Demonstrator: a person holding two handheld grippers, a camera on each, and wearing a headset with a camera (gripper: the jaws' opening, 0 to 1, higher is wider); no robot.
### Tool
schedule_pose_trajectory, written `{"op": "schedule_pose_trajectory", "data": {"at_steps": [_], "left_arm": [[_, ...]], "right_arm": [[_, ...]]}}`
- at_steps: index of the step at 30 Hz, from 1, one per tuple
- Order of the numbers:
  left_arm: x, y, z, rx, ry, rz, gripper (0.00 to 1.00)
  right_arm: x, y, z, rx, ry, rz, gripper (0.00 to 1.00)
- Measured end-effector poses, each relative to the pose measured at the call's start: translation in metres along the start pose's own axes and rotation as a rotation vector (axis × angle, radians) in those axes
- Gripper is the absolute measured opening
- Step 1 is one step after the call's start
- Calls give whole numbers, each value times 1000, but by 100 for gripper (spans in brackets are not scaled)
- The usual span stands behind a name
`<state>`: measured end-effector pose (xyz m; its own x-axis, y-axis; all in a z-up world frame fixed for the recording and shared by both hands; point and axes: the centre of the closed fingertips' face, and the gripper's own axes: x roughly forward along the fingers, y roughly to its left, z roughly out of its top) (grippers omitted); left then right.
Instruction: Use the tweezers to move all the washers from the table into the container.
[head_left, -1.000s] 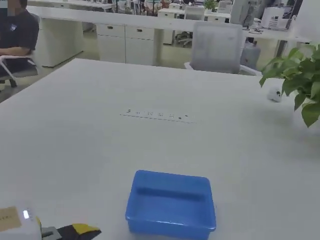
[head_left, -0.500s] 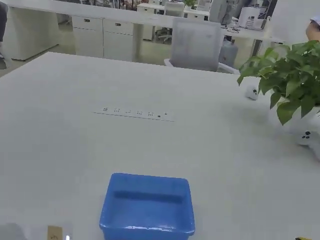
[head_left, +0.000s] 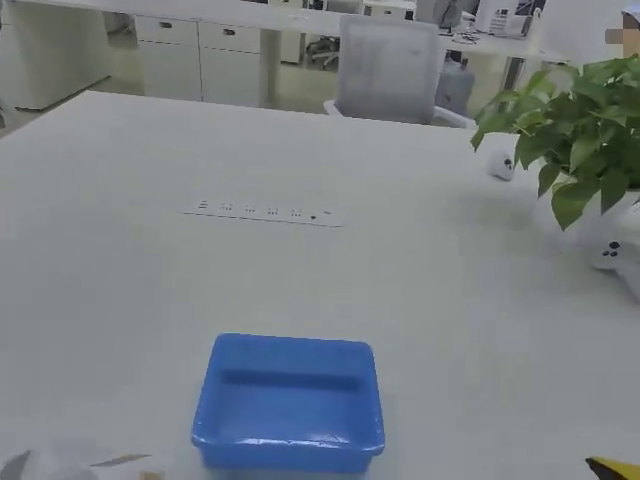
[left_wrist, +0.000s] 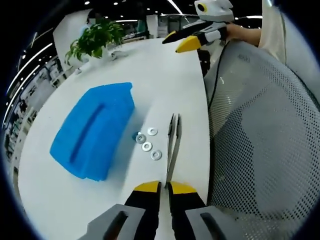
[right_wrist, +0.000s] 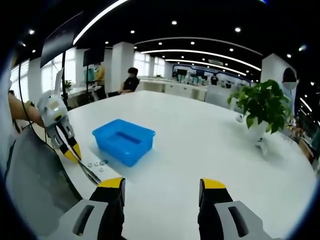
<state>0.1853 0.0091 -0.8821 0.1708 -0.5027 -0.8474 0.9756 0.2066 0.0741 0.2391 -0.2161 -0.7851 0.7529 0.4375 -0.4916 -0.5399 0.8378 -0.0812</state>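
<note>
A blue rectangular plastic container (head_left: 288, 400) is seen on the white table (head_left: 450, 300), at about 6 o'clock in the head view. Its inside is seen only in part.

In the left gripper view, four small silver metal washers (left_wrist: 147, 145) are lying flat on the table. They are just beside the container's (left_wrist: 92, 132) near corner, at its 4 o'clock. A pair of thin metal tweezers (left_wrist: 173, 145) is laid on the table at 3 o'clock of the washers, close to them but apart. The washers are thus between the container and the tweezers.

The yellow tips of the left gripper (left_wrist: 163, 187) are brought almost together, with a narrow slit left between them, at the near end of the tweezers. Whether this end is touched cannot be told.

The jaws of the right gripper (right_wrist: 164, 187) are held wide apart above the table, with bare table seen between them. The container (right_wrist: 123, 140) is at their 11 o'clock, well apart.

A socket strip (head_left: 265, 212) is set in the table at 12 o'clock of the container; its marks are too small to be read. A green leafy potted plant (head_left: 575, 130) is placed at 2 o'clock.
</note>
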Motion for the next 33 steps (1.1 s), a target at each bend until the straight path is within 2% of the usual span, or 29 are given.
{"op": "schedule_pose_trajectory", "data": {"at_steps": [1, 2, 7, 9, 11, 16, 19, 20, 21, 22, 23, 24, 28, 29, 30, 33], "left_arm": [[0, 1, 6, 38, -29, 8, 0], [-2, -1, 2, 25, -2, 3, 0], [-2, -3, 3, 69, 12, 2, 0], [-3, -5, 5, 96, 5, -6, 0], [-6, -7, 11, 111, -19, -12, 0], [-15, -10, 20, 124, -36, -29, 0], [-26, -11, 31, 121, -67, -30, 0], [-29, -11, 33, 120, -75, -31, 0], [-32, -11, 36, 119, -83, -31, 0], [-34, -12, 38, 119, -90, -29, 0], [-37, -12, 40, 117, -93, -30, 0], [-39, -13, 41, 116, -98, -31, 0], [-46, -14, 47, 108, -114, -28, 0], [-47, -14, 48, 107, -115, -29, 0], [-47, -15, 49, 107, -115, -31, 0], [-47, -16, 53, 106, -114, -35, 0]], "right_arm": [[0, -1, 0, 3, 0, -1, 57], [0, -1, 0, 4, -1, -2, 57], [0, -2, 1, 0, -4, -1, 57], [1, -1, 0, -7, -1, 0, 57], [1, 0, 0, -12, 3, 4, 57], [4, 5, -8, -55, 60, 21, 58], [7, 18, -16, -68, 118, 87, 58], [6, 26, -22, -85, 170, 135, 56], [6, 28, -25, -107, 202, 141, 52], [6, 32, -24, -172, 211, 156, 46], [4, 34, -27, -177, 233, 161, 40], [4, 40, -24, -230, 241, 198, 37], [10, 75, -9, -266, 220, 327, 32], [12, 82, -7, -273, 215, 352, 29], [15, 94, -5, -289, 206, 398, 26], [23, 115, -4, -298, 189, 474, 20]]}}
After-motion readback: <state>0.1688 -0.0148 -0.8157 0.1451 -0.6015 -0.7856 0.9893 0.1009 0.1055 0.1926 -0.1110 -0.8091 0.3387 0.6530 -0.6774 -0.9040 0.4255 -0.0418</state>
